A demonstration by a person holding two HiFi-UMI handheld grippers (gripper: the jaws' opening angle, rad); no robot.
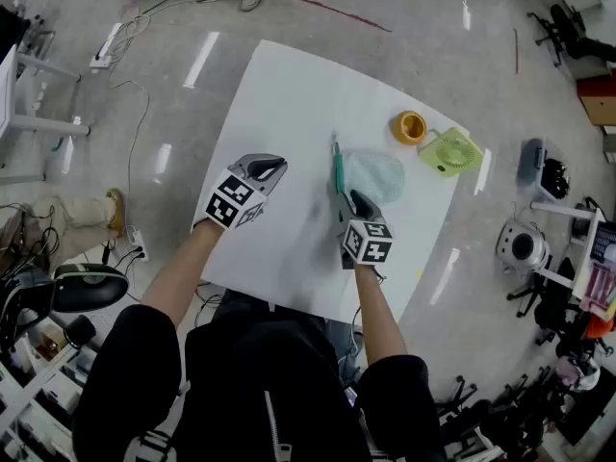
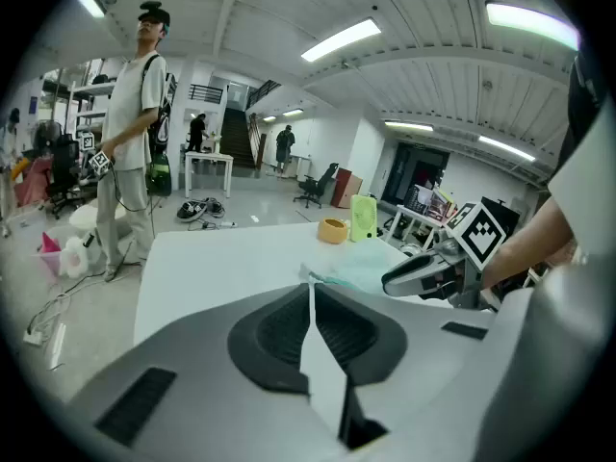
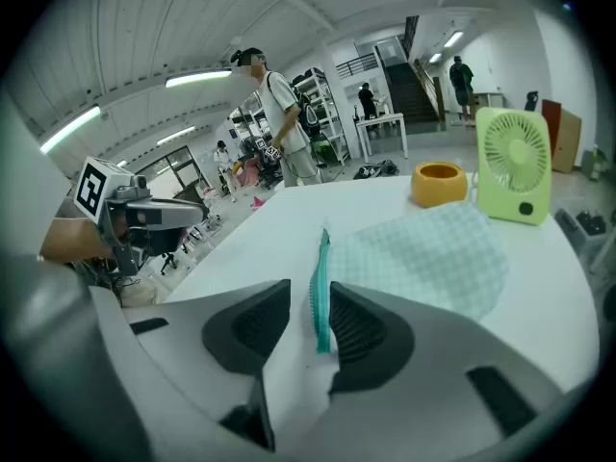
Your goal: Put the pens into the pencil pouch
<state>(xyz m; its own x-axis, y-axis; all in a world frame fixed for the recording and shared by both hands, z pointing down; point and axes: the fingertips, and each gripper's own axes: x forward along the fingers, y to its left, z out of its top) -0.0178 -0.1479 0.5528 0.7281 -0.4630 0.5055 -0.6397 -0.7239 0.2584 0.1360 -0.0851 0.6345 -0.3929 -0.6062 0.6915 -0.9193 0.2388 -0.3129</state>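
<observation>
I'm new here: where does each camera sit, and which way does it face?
Head view: on the person's head, facing steeply down at the white square table; both forearms, the left gripper and the right gripper show.
Left gripper view: on the left gripper, facing across the table; its shut fingers show.
Right gripper view: on the right gripper, facing the lime-green desk fan; its parted fingers flank a teal pen.
Shared: all three show the yellow tape roll.

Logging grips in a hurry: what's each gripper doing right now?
Left gripper: closed, empty.
Right gripper: open, teal pen between its fingers, not gripped.
</observation>
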